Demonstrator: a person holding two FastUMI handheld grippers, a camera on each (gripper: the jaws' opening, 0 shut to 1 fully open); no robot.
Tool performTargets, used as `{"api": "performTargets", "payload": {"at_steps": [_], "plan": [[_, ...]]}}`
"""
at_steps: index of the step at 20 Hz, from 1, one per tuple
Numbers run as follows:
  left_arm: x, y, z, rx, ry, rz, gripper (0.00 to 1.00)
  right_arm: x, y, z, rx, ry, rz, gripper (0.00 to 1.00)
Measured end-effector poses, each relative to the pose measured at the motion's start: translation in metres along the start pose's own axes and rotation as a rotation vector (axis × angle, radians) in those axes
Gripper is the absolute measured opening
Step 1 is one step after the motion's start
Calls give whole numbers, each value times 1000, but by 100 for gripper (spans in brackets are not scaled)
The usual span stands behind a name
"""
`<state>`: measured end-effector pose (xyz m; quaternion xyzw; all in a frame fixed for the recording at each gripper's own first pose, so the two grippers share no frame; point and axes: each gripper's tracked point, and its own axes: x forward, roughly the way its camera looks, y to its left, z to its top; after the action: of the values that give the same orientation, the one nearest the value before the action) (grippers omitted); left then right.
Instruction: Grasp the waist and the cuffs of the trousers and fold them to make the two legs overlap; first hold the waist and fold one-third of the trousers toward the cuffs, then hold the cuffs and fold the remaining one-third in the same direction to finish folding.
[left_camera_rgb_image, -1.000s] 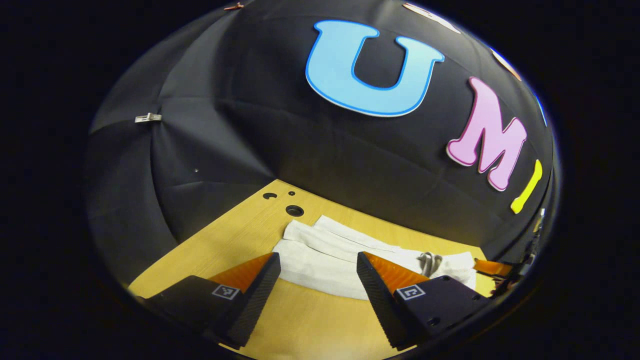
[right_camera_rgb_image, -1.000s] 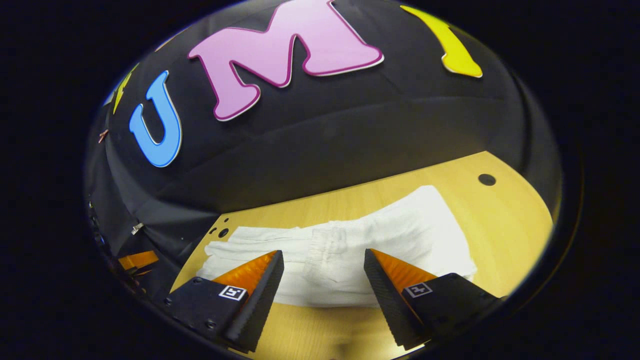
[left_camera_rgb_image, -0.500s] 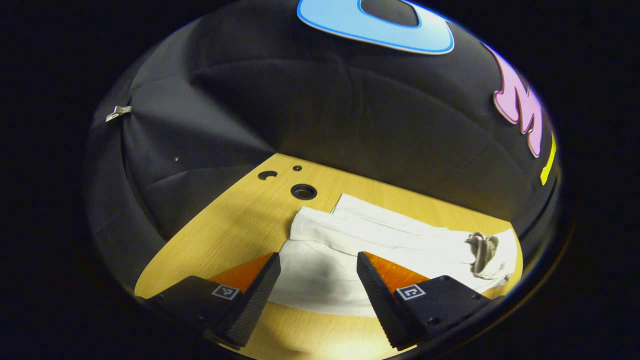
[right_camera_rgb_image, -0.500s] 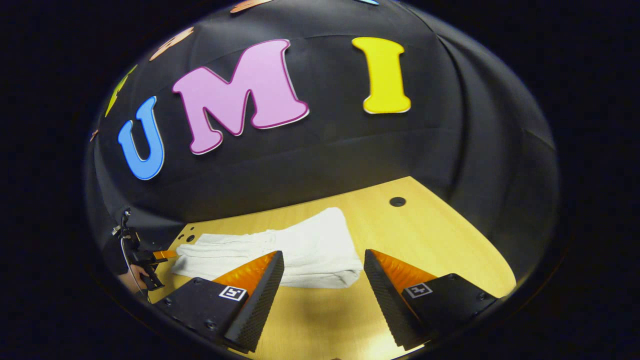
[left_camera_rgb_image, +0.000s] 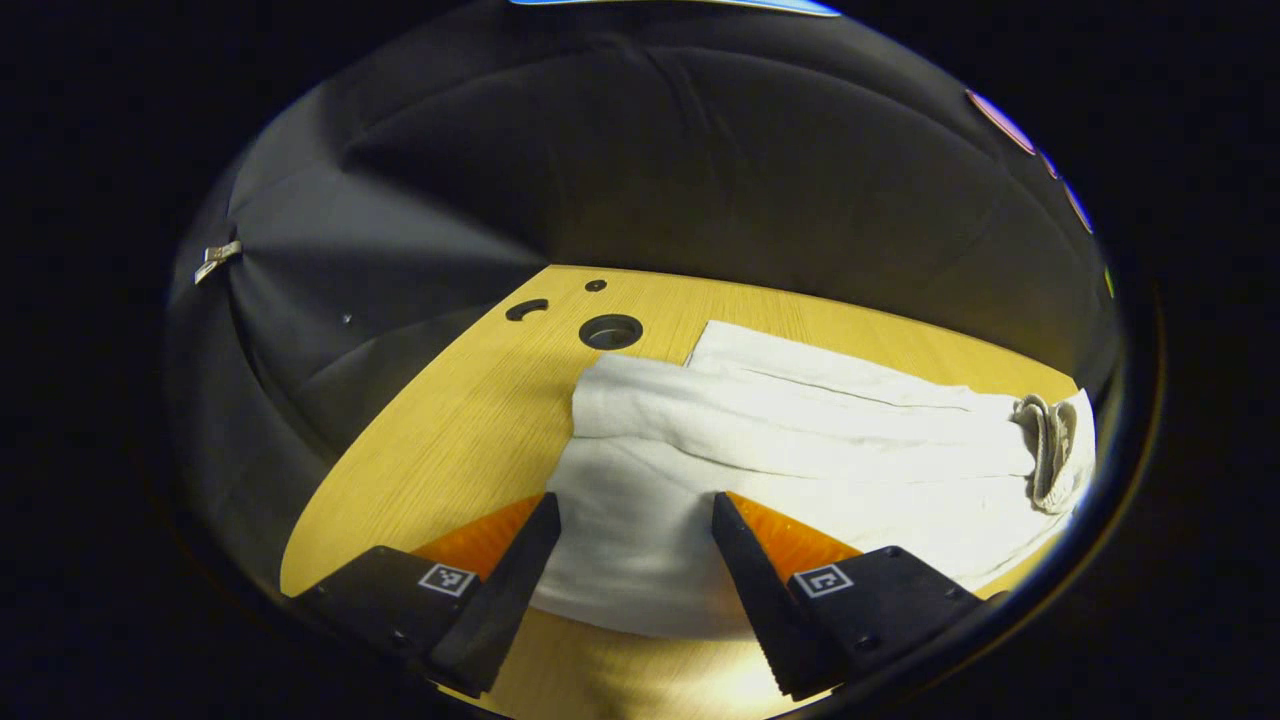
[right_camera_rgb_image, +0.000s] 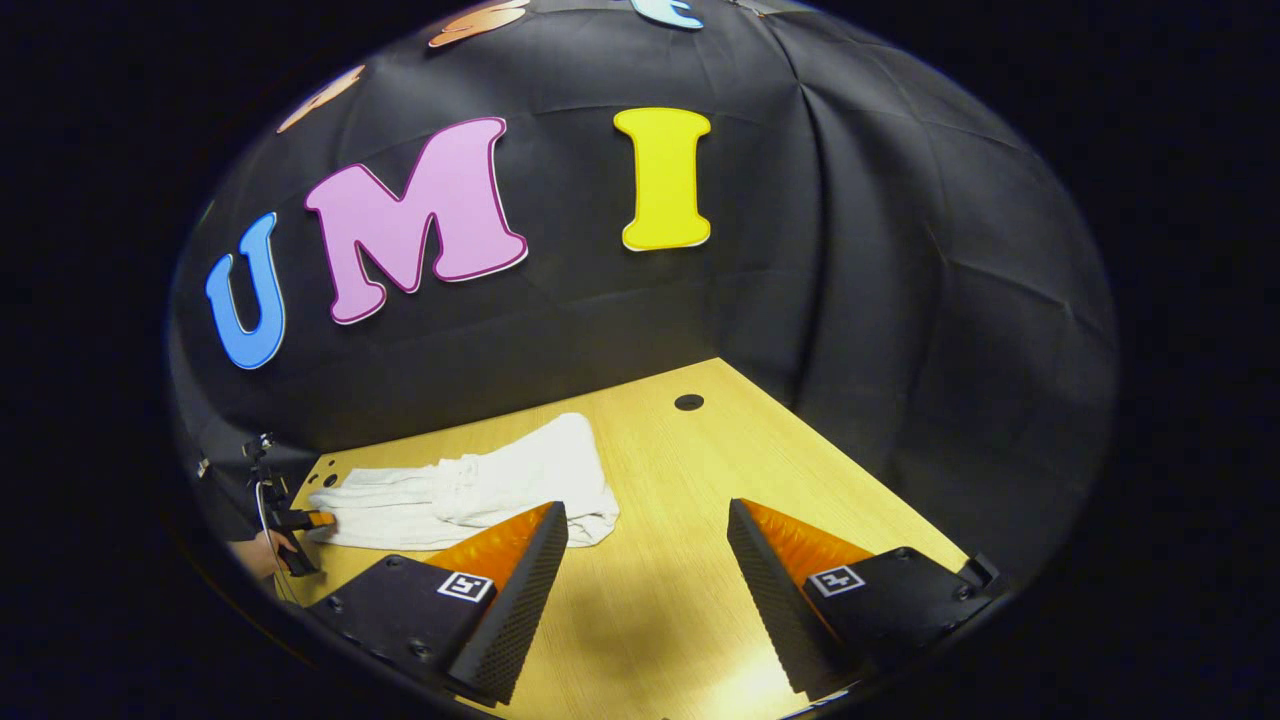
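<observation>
Wooden table against black cloth, bearing white trousers spread flat. Left gripper, jaws spread, straddles the trousers' near edge at the cuff end. Right gripper, jaws spread, holds nothing, over bare table beside the waist.

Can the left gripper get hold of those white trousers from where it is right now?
Probably yes: the left gripper is open, the near edge of the trousers lies between its fingers, and nothing stands in the way.

Trousers on table
</observation>
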<state>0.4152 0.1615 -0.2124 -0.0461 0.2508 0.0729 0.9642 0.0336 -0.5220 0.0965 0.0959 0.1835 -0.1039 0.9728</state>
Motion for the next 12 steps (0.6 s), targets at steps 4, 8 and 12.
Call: {"api": "performTargets", "payload": {"at_steps": [4,8,12], "plan": [[1,-8,-1,64,28,-48,97,-14,-13,-3,-20,-17,-55,98],[2,-21,-1,102,51,-119,68,-18,-6,-17,-73,3,-50,98],[-4,-31,-6,95,77,-196,32,-20,-4,-27,-52,34,-40,98]]}}
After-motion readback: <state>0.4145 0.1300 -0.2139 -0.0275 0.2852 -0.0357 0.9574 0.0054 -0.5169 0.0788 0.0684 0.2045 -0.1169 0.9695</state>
